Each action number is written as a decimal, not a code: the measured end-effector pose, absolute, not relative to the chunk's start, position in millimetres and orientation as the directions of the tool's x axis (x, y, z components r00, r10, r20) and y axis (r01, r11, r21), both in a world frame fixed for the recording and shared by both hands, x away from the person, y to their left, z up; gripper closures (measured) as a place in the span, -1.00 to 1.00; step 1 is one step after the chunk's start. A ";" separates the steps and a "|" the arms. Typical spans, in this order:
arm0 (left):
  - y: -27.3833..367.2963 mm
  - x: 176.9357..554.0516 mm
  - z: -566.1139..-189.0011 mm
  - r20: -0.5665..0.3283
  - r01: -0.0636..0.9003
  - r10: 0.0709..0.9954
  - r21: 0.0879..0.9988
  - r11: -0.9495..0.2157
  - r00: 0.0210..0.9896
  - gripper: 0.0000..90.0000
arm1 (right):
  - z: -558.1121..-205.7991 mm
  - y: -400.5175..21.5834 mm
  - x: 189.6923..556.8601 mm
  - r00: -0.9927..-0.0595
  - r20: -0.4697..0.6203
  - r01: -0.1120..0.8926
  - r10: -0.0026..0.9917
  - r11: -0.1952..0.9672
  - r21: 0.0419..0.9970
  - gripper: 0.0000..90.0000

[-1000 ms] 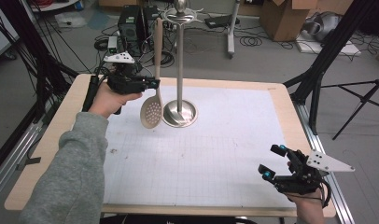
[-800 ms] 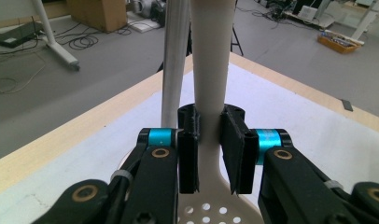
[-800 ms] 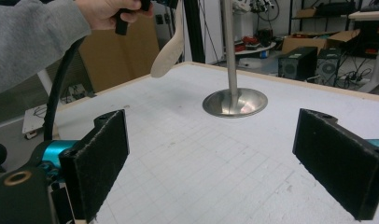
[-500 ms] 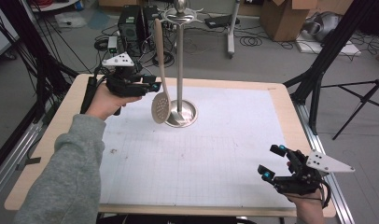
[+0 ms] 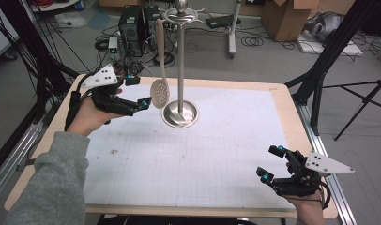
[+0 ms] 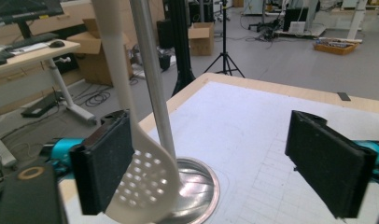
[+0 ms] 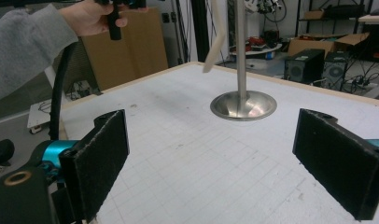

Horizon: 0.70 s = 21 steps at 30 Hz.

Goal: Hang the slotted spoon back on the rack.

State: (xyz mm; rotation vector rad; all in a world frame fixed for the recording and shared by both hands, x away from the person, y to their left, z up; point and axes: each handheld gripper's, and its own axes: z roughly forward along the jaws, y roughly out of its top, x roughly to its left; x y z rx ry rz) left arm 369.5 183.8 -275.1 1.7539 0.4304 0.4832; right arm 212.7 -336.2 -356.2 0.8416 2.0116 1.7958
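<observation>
A light wooden bench [image 5: 292, 112] is carrying a white gridded mat [image 5: 217, 150] that is covering most of its top; a few small dark specks are marking the mat near the left side. Around it a grey workshop floor is spreading out, littered with black cables, two cardboard boxes at the far right, a dark computer tower [image 5: 132, 18] behind the bench, and black tripod legs [image 5: 362, 103] at the right.

One polished metal utensil stand [image 5: 180, 70] is standing on the far-middle part of the mat: a round, shiny dished base, a slim straight pole and a hook ring with a ball knob at the top. One cream-coloured plastic slotted spoon [image 5: 160, 70] is hanging from that ring by its long handle, its oval bowl pierced with many small round holes and hanging clear above the mat, just left of the pole.

The left gripper [image 5: 139, 91] is hovering just beside the spoon's bowl, its two black foam-padded fingers [image 6: 106, 163] spread wide; in the left gripper view the bowl is lying right next to one pad, and I cannot tell whether they are touching. The right gripper [image 5: 273, 164] is sitting low at the near right corner, well apart from the stand, its two fingers [image 7: 337, 158] also spread wide with nothing between them
</observation>
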 end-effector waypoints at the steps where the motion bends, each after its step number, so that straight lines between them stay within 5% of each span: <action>1: 186.2 366.4 -277.1 0.093 0.033 0.529 0.974 -0.224 0.844 -0.69 | -355.9 -335.6 212.6 -0.778 0.147 0.217 0.611 0.041 0.975 -0.79; 21: 242.5 315.8 -319.0 0.066 0.058 0.591 0.980 -0.189 0.804 -0.71 | -353.0 -316.2 217.7 -0.785 0.120 0.203 0.608 0.069 0.977 -0.79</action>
